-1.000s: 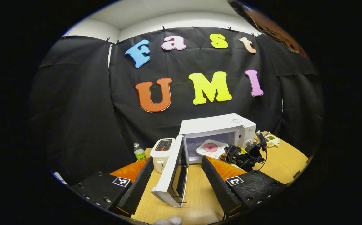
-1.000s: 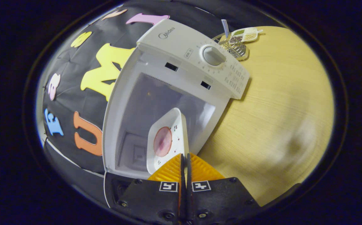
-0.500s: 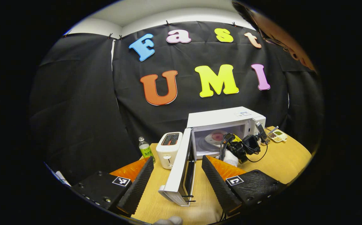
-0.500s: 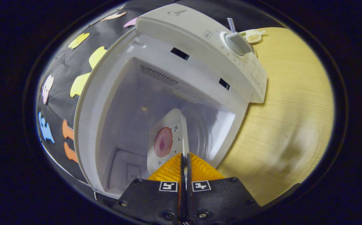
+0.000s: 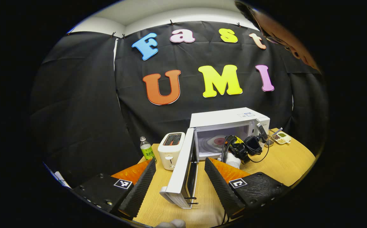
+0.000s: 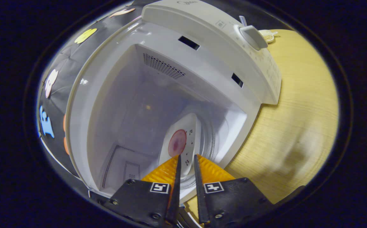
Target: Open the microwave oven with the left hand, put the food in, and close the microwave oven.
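The right gripper [image 6: 186, 161], fingers slightly parted, frees the plate [image 6: 180, 145] inside the microwave [image 6: 202, 34]; the left gripper [image 5: 180, 172] waits open by the door [image 5: 181, 171].

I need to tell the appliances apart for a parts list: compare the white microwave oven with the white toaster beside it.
The white microwave oven is the larger box; the white toaster is small and upright. The microwave oven opens at the front, its door swung wide; the toaster has slots on top. The microwave oven holds a white plate with a red round; whether the toaster's slots hold anything I cannot tell. Both stand on the wooden table.
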A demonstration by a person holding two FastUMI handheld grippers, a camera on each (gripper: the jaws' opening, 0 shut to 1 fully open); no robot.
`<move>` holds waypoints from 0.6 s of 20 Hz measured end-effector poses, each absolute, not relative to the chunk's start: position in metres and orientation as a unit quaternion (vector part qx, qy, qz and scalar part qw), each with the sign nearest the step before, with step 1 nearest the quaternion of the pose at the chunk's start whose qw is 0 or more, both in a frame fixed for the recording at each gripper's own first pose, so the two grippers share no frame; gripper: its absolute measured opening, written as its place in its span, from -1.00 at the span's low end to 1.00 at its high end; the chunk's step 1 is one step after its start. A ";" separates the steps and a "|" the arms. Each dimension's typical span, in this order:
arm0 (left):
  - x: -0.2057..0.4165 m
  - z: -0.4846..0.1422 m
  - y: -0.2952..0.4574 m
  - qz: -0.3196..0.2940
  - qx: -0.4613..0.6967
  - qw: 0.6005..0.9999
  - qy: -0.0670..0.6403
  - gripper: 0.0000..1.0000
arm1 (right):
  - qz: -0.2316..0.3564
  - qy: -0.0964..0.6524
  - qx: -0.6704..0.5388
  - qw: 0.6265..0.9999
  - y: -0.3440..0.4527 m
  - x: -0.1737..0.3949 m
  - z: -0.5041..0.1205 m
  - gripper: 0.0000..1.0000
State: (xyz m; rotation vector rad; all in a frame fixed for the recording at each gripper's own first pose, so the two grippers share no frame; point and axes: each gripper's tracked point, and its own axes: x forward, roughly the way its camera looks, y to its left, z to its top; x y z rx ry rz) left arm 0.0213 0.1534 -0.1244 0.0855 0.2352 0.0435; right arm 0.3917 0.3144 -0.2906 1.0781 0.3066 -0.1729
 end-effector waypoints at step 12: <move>0.006 -0.080 0.160 0.022 0.050 0.996 0.076 0.90 | -0.020 0.068 0.238 0.969 0.264 0.297 -0.167 0.77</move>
